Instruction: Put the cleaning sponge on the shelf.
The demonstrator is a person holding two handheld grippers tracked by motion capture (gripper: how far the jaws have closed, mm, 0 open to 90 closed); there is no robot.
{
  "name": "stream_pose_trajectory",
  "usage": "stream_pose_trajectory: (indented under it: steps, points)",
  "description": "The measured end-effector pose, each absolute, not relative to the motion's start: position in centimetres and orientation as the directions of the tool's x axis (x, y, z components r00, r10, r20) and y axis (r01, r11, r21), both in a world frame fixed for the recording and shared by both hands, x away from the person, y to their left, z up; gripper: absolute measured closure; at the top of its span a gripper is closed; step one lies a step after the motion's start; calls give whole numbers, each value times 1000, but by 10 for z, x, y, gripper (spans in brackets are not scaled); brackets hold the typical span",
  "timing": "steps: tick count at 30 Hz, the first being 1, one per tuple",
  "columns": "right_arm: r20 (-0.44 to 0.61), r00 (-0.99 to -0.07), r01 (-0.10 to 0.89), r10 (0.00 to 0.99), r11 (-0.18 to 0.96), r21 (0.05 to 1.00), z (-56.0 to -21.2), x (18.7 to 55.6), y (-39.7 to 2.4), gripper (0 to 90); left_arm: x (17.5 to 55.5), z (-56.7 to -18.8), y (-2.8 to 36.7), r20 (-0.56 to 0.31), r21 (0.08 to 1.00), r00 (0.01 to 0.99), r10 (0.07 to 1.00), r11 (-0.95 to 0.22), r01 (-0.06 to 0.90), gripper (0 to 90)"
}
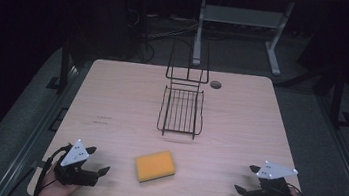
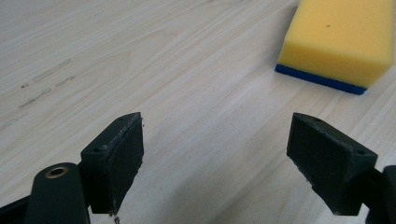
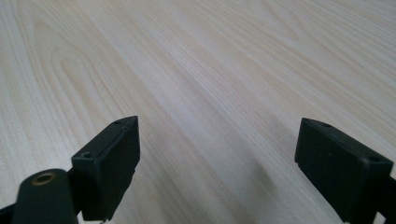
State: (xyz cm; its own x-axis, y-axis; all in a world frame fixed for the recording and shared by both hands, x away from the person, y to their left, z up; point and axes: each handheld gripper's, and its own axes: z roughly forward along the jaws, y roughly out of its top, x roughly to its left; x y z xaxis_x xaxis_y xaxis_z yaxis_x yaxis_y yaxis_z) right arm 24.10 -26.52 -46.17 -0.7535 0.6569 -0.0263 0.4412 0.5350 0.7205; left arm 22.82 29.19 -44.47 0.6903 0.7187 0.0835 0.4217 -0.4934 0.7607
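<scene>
My left gripper view crops the sponge [image 2: 337, 39] at top and right; faint table [image 2: 187, 93] marks, perhaps scuffs.

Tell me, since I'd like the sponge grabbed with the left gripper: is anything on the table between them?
Nothing visible. The left gripper sits open near the table's front edge, and only bare wood lies between it and the yellow sponge. The wire rack stands farther back, out of the path.

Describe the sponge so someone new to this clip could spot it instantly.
On the light wooden table, look near the front edge, between the left gripper and right gripper. The sponge is a yellow block with a thin blue underside.
</scene>
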Motion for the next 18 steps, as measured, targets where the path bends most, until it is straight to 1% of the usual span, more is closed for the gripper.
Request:
stream_pose_trajectory:
  steps: [5, 9, 18]
  points:
    - [-21, -752, 447, 659, 533, 718, -462, 242, -265, 138, 230, -445, 292, 74, 758, 701, 710, -497, 423, 181]
    - [-30, -753, 439, 657, 536, 721, -462, 241, -266, 138, 229, -446, 291, 48, 768, 716, 696, -484, 419, 180]
    - [-29, -753, 439, 658, 535, 722, -461, 240, -264, 138, 225, -442, 285, 60, 777, 728, 683, -490, 396, 178]
